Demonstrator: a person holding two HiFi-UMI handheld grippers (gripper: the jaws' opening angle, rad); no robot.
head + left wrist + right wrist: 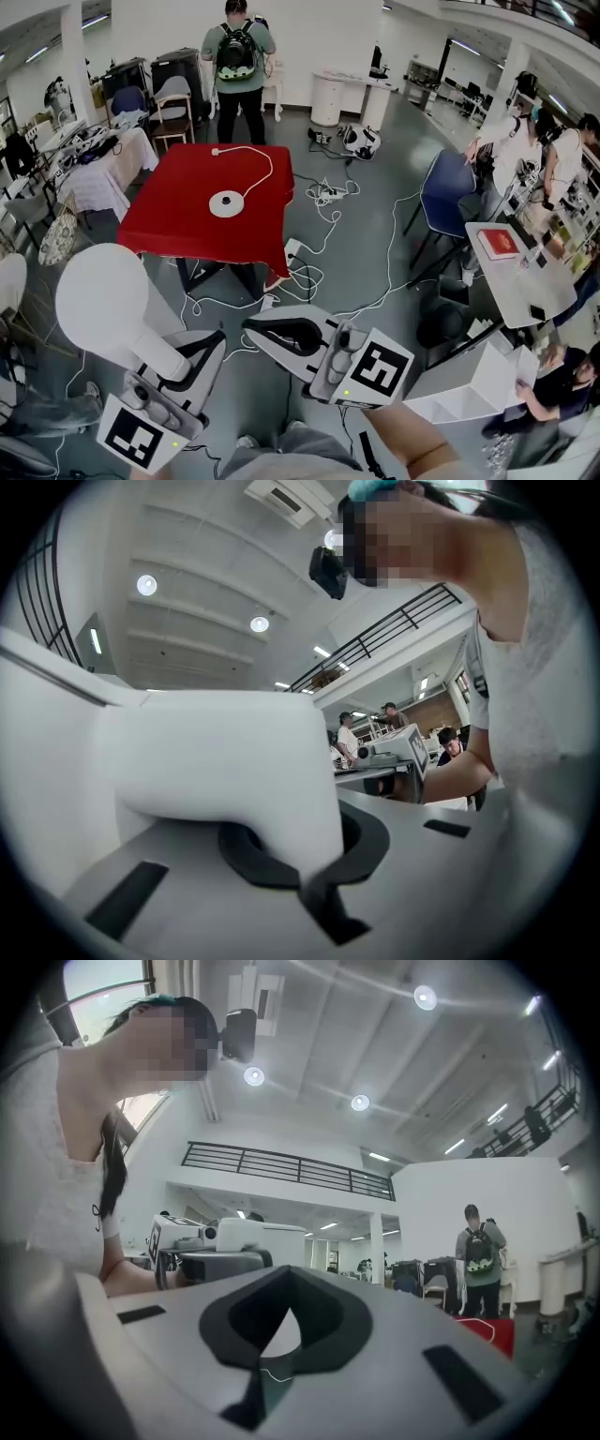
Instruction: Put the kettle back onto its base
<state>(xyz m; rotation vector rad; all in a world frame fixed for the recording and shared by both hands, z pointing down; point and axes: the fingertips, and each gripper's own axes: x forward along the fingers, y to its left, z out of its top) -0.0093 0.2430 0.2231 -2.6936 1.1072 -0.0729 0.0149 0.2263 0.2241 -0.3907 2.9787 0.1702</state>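
Your left gripper (pixel 199 354) was pinched on the kettle (pixel 103 300), well apart from its base (pixel 226 203) on the red table (pixel 178 230) — the carry stage. Your right gripper (pixel 281 330) was pressed together, empty. Next — centre the kettle over the base, upright.

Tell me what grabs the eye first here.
A bright red table stands mid-floor, with a round white base and its cord on top. At lower left, a big white kettle is clamped in the left hand-held gripper; the right hand-held gripper beside it is shut and empty.
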